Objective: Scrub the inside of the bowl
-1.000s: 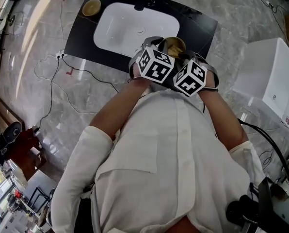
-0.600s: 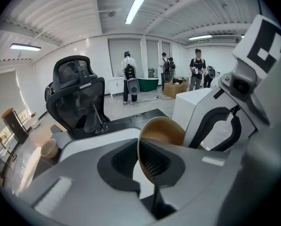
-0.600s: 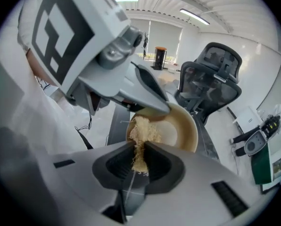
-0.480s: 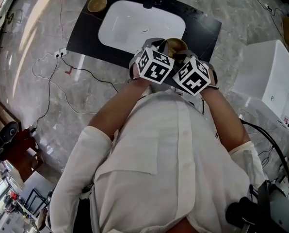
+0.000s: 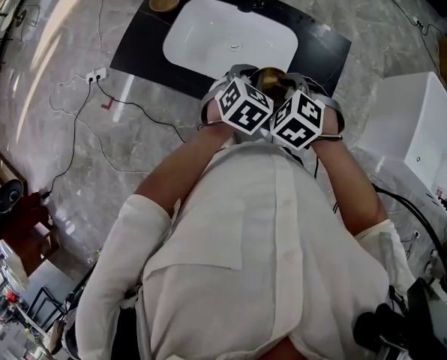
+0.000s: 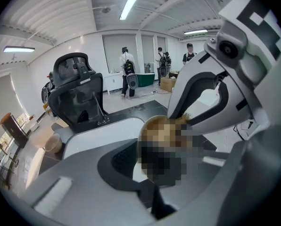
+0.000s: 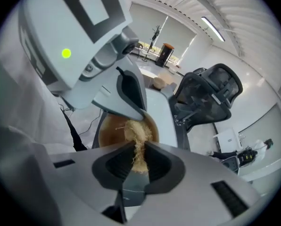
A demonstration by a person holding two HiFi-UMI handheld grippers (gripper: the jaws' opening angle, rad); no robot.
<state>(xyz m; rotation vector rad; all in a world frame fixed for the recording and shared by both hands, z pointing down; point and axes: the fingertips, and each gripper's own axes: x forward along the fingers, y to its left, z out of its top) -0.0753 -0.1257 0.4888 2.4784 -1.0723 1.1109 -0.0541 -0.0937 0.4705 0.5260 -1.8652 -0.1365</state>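
Seemingly midway: bowl (image 7: pixel 110 131) gripped by fingers of left gripper (image 6: pixel 166 162), scrubber (image 7: pixel 139 135) pinched in fingers of right gripper (image 7: pixel 140 147), pressed inside; more rubbing probably left.

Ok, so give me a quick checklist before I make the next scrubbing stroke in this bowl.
1. Right gripper shut on the scrubber: ok.
2. Scrubber pressed against the inside of the bowl: ok.
3. Left gripper clamped on the bowl: ok.
4. Bowl held over the sink: cannot tell; it hangs near the front edge.
5. Inside of the bowl already clean: cannot tell.
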